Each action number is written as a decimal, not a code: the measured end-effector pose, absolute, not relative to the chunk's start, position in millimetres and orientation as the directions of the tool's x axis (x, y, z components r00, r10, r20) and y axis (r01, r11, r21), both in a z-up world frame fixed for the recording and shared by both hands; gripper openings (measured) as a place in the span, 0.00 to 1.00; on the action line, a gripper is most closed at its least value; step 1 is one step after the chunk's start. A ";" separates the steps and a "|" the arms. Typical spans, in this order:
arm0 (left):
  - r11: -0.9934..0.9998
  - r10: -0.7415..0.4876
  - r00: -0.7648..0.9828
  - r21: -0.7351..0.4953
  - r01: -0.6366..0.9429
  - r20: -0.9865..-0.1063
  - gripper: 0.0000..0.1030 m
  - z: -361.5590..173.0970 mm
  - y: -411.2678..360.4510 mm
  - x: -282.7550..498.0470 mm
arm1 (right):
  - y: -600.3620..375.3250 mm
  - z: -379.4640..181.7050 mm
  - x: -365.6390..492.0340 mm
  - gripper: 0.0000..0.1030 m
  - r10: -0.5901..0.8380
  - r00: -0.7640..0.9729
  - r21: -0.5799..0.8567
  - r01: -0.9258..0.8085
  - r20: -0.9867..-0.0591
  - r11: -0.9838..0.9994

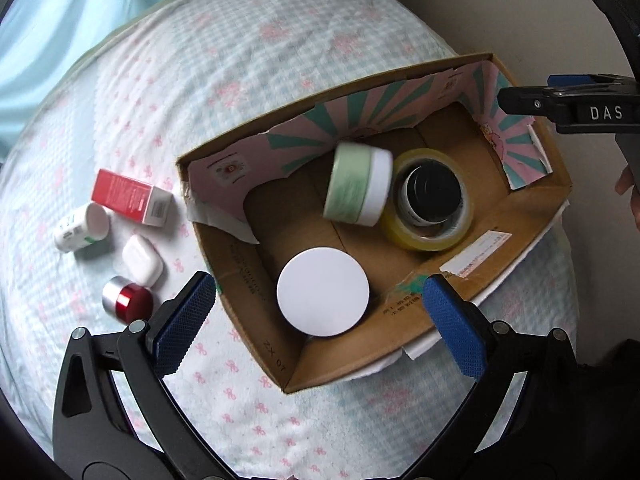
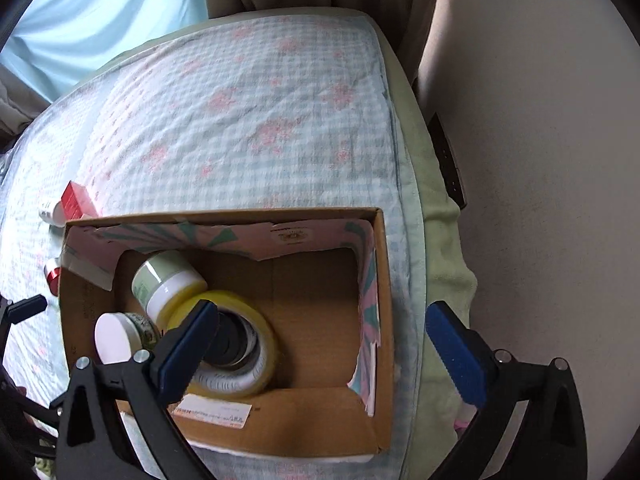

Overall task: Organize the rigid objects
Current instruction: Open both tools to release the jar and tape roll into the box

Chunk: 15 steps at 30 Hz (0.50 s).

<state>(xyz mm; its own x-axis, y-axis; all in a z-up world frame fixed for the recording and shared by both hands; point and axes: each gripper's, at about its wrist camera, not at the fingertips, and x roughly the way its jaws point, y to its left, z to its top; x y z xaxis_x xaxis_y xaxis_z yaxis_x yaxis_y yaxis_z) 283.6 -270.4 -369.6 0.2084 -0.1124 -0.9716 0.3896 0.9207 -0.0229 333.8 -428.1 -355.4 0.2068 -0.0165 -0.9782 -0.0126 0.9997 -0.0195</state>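
Jars and tape are gathered in the cardboard box (image 1: 520,216)

"DAS" is read on the right gripper (image 2: 322,350); both it and the left gripper (image 1: 320,314) are held spread, empty, above the green jar (image 1: 358,184) and tape roll (image 1: 430,200) inside.

In the cardboard box (image 1: 532,196), a green jar (image 1: 356,184) lies tilted against a yellow tape roll (image 1: 430,236), white-lidded jar (image 1: 322,291) alongside.

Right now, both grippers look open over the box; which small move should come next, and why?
Probably swing the left gripper left toward the red jar on the bedspread. Both grippers are open and empty; the right gripper also hangs over the cardboard box. Four items lie outside the box, and the red jar is nearest the left fingers.
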 end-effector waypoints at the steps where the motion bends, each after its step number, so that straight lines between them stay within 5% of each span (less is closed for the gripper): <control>1: 0.921 -0.110 0.210 -0.020 0.390 -0.971 1.00 -368.4 -270.8 282.7 | -426.6 -353.2 332.7 1.00 -0.023 0.206 -0.028 -0.018 -0.978 0.999; 15: 0.936 -0.119 0.282 -0.013 0.351 -0.952 1.00 -319.2 -259.9 264.4 | -422.4 -309.9 313.2 1.00 -0.054 0.254 -0.056 0.002 -0.966 0.998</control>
<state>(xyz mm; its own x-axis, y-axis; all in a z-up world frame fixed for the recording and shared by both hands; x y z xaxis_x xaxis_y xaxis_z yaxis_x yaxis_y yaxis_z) 264.4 -259.9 -319.2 0.2823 -0.1193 -0.9519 0.3509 0.9363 -0.0132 313.2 -422.4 -309.9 0.2541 -0.0542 -0.9657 0.0020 0.9985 -0.0555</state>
